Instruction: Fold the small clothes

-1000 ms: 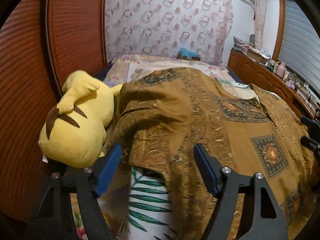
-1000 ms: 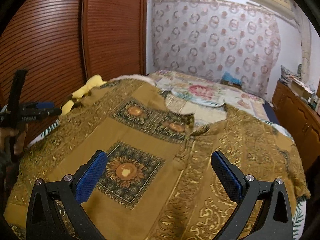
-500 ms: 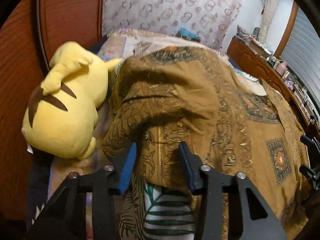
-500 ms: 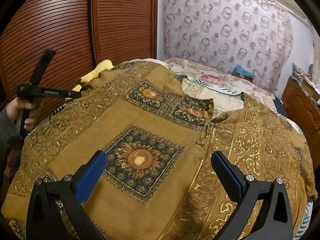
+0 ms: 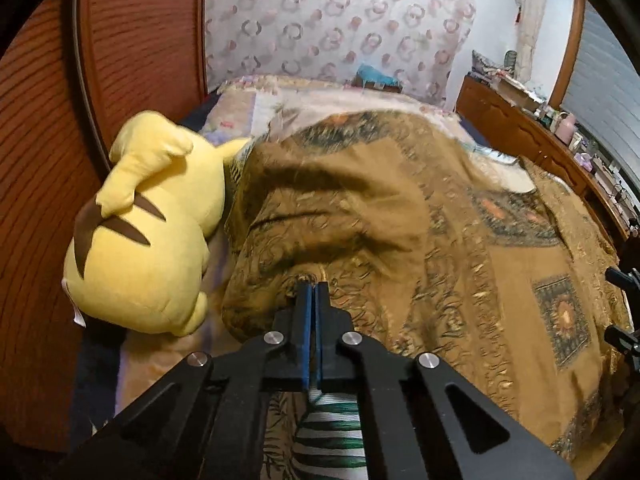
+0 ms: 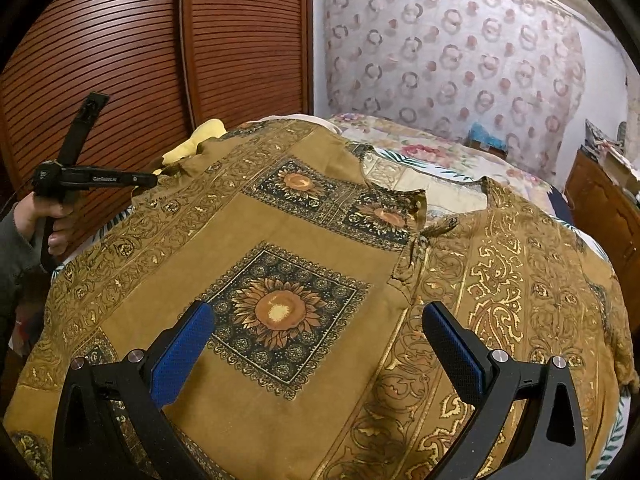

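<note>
Mustard-brown patterned cotton shirt, spread on bed, frame centre: left gripper clamped on sleeve edge, right gripper open above; advise lifting sleeve clear of yellow plush toy.

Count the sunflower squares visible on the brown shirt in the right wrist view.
3 on the brown shirt: a large one between the right gripper's fingers, and two smaller ones farther up. Others may be hidden.

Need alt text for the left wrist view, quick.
Left gripper shut on a bunched edge of the brown shirt spread over the bed. A yellow plush lies left of it, against a wooden door.
</note>
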